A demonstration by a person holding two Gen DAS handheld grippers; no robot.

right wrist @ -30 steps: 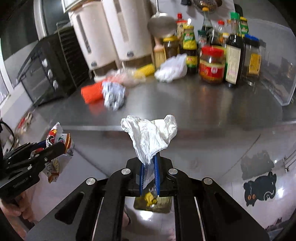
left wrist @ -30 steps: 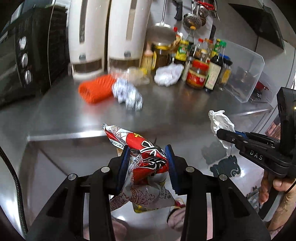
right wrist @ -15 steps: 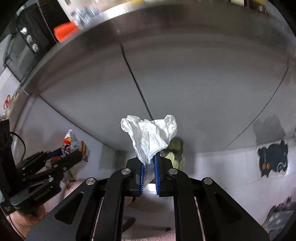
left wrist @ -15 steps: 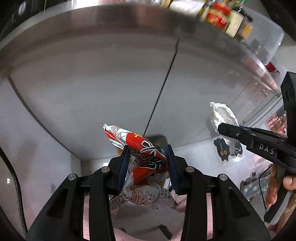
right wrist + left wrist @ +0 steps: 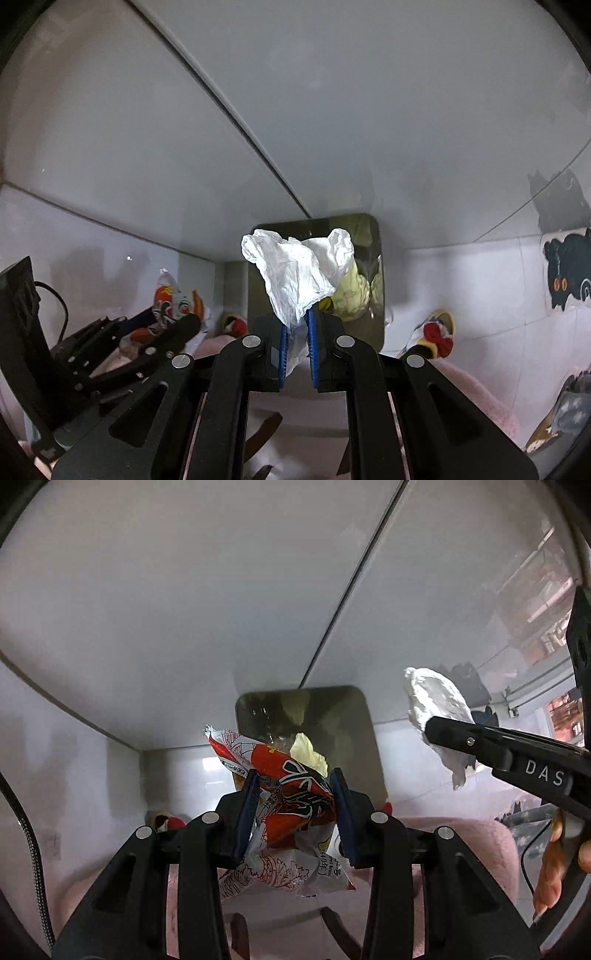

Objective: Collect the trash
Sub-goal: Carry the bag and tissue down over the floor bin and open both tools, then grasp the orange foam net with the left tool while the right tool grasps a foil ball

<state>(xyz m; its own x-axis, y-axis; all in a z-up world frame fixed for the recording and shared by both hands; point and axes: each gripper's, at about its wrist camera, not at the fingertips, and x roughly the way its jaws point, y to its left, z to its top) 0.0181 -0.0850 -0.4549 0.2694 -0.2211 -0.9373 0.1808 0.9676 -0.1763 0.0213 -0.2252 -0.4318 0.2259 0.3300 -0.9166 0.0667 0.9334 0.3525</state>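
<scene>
Against grey cabinet front (image 5: pixel 184 609), crumpled red-white wrapper (image 5: pixel 291 794).

Both claws lowered below the desk
The desk top and its clutter have left view; a trash bin (image 5: pixel 354 734) now appears beneath the snack wrapper (image 5: pixel 288 794) and crumpled tissue (image 5: pixel 299 273).

My feeds are evenly lit by soft, diffuse light, with the pale cabinet front (image 5: pixel 184 590) washed a flat grey-white. I get a small bright glare on the glossy floor tile (image 5: pixel 212 766) in the left wrist view. Fisheye distortion bows the cabinet seams and blackens the corners. The crumpled white tissue (image 5: pixel 299 273) is sharp; the far right edge of the left view looks smeared.
</scene>
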